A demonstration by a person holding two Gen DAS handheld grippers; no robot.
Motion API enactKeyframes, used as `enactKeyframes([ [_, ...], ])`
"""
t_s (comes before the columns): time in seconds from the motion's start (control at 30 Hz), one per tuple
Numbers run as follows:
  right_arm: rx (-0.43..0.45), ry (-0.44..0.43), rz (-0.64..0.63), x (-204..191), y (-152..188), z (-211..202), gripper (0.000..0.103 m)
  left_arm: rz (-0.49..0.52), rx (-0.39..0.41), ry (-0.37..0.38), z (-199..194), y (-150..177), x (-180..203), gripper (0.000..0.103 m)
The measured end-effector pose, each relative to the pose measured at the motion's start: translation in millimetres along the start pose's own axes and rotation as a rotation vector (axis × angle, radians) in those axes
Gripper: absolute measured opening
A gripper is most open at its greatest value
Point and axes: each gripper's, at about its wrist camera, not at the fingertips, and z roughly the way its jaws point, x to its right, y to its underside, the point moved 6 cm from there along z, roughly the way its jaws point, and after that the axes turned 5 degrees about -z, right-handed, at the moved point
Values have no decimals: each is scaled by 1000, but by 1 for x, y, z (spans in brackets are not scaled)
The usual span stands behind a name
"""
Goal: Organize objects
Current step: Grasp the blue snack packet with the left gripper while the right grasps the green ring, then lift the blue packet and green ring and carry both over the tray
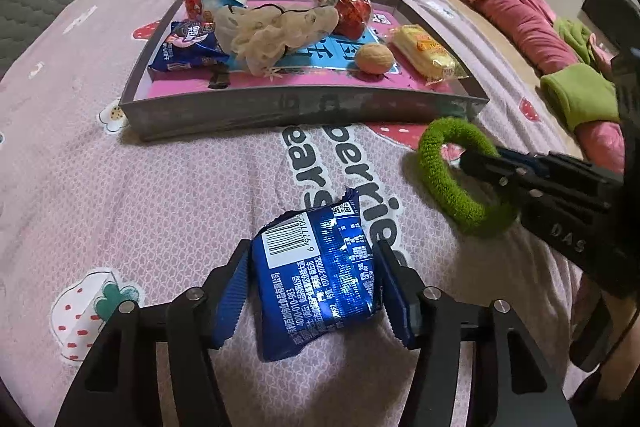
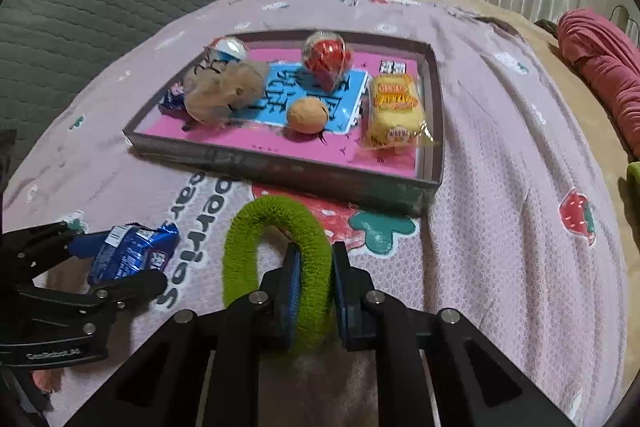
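Observation:
A blue snack packet lies barcode side up on the pink bedspread, and my left gripper has a blue pad pressed against each of its sides. The right wrist view shows the same packet in the left gripper at the lower left. My right gripper is shut on a fuzzy green hair ring, pinching its right side. In the left wrist view the ring and the right gripper hang just before the grey tray.
The shallow tray holds a walnut, a yellow cake packet, a red wrapped ball, a beige mesh scrunchie and another blue packet. A pink and green sleeve lies at the right.

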Motion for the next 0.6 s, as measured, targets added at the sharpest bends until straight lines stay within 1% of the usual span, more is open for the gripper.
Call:
enactKeyframes([
  [0.2,28,-16,17,-1,-1,-10,14,-4,29,0,-11,2,-5,60],
  [0.27,44,-19,22,-2,-1,-15,14,-1,33,-10,-12,3,-7,60],
  [0.3,54,-20,23,-3,-1,-18,14,-10,49,-1,-16,2,-8,60],
  [0.37,76,-19,25,-4,-3,-25,14,-16,56,0,-20,1,-10,60],
  [0.6,113,-27,15,-11,-11,-48,14,-9,111,-7,-51,-6,-11,60],
])
